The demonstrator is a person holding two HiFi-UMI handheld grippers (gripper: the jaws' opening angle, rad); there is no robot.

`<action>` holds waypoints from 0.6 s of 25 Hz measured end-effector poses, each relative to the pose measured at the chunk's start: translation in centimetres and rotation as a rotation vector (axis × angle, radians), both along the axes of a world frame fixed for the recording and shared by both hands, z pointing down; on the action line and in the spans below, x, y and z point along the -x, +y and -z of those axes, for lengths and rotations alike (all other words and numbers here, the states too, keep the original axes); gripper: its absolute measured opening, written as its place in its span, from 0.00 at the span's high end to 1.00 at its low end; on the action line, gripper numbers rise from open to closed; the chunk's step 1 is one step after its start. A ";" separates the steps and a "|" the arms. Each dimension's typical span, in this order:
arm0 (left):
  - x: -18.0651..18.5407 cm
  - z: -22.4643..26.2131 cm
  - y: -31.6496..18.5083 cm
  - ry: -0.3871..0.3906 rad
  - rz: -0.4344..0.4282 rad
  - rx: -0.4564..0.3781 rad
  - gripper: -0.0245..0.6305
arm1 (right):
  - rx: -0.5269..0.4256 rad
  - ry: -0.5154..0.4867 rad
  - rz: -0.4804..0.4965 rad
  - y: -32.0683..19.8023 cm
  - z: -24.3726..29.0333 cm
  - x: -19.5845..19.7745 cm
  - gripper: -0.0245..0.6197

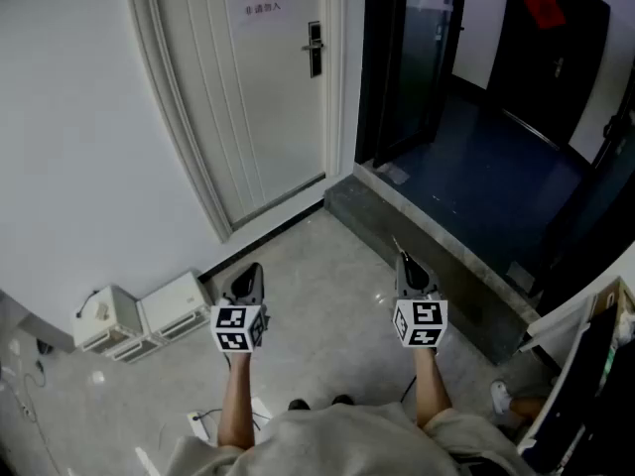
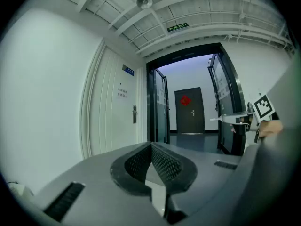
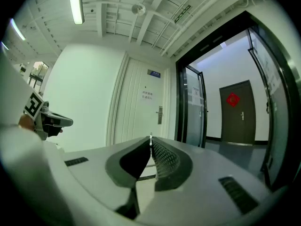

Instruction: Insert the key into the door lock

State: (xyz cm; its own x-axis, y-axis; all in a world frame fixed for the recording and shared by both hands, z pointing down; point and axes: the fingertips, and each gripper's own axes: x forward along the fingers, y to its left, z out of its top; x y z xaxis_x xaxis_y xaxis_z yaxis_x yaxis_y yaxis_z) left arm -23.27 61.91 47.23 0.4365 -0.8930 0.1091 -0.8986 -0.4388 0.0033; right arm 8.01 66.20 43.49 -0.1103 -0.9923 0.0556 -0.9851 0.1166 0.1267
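The white door [image 1: 260,87] stands shut ahead on the left, with its dark lock and handle [image 1: 314,48] near its right edge. The lock also shows in the left gripper view [image 2: 134,114] and the right gripper view [image 3: 160,115]. My right gripper [image 1: 402,261] is held level, far short of the door. It is shut on a thin metal key [image 3: 150,138] whose tip pokes out past the jaws. My left gripper [image 1: 250,274] hovers beside it at the same height, its jaws [image 2: 151,146] shut on nothing.
A dark glass doorway [image 1: 417,58] opens to the right of the white door, behind a grey stone step [image 1: 427,236]. Two white boxes [image 1: 149,315] sit on the floor by the left wall. A paper notice [image 1: 262,3] hangs on the door.
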 end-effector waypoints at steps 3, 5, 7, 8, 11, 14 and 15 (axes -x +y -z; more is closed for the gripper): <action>-0.4 -0.1 -0.3 -0.001 -0.001 0.000 0.94 | -0.003 0.001 0.007 -0.3 -0.2 -0.2 0.92; -0.7 -0.1 -0.4 -0.003 -0.002 -0.002 0.94 | -0.004 0.001 0.008 -0.4 -0.2 -0.5 0.92; -1.0 0.1 -0.5 -0.004 -0.002 -0.004 0.94 | -0.005 0.001 0.005 -0.5 -0.1 -0.9 0.92; -1.2 0.1 -0.6 -0.005 -0.001 -0.005 0.94 | -0.007 0.000 0.005 -0.6 -0.1 -1.1 0.92; -1.8 0.2 -0.6 -0.005 0.004 -0.008 0.94 | -0.016 -0.003 0.011 -0.6 0.0 -1.7 0.92; -2.6 0.3 -0.8 -0.004 0.010 -0.013 0.94 | -0.026 0.009 0.026 -1.0 0.4 -2.1 0.92; -2.9 0.3 -0.8 -0.003 0.012 -0.014 0.94 | -0.027 0.011 0.031 -1.2 0.4 -2.2 0.92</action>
